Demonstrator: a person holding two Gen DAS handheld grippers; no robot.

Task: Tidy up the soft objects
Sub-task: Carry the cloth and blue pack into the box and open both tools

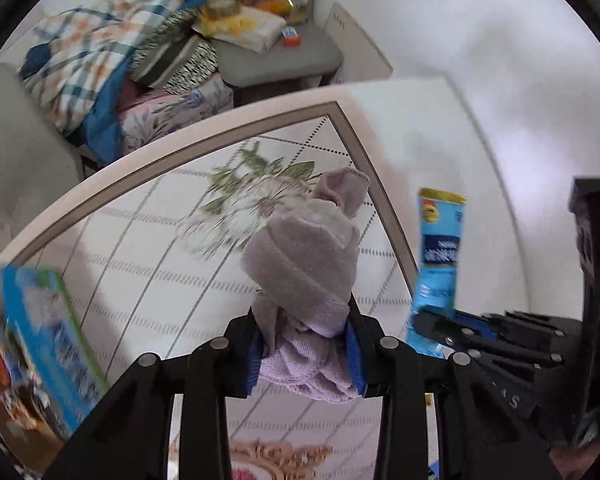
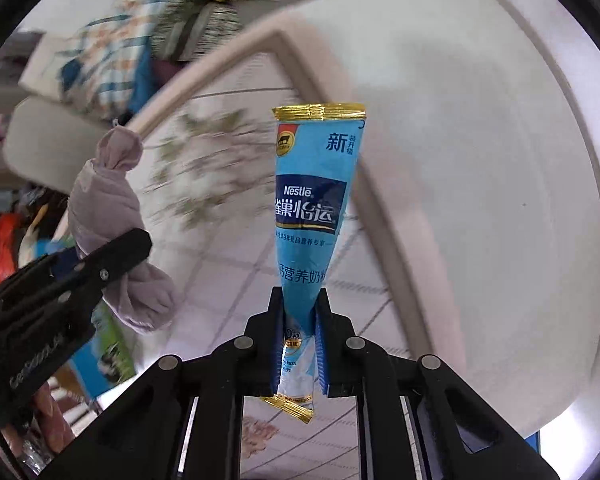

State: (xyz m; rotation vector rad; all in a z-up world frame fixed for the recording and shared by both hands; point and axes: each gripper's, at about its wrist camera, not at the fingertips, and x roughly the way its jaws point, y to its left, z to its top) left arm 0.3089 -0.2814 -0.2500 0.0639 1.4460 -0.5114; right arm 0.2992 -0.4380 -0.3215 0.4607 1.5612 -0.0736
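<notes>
**Both tongs loaded: towel on the left, milk-powder sachet on the right**

Left wrist view: the left tongs are pinching a rolled lilac towel, blue pads pressed into its lower end, the roll sticking forward and up, held above the tiled, flower-patterned floor. Off to the right, the right tongs come in from the side, clamped on the lower end of a blue sachet with a gold top seal. The sachet stands near the towel, a clear gap between them. At the far left edge, a blue and green box, blurred. Further back, a heap of checked bedding and a grey chair piled with yellow and orange bits.

Right wrist view: the right tongs are squeezed onto the narrow lower part of the blue sachet; it fans out wider toward its gold-crimped top, Nestlé lettering facing the camera, and the gold bottom seal pokes out behind the pads. On the left, the left tongs grip the lilac towel around its middle, a knobbly end rising above, a rounded end hanging below. Behind both, the patterned floor, streaked with blur, and a pale curved surface filling the right side.
</notes>
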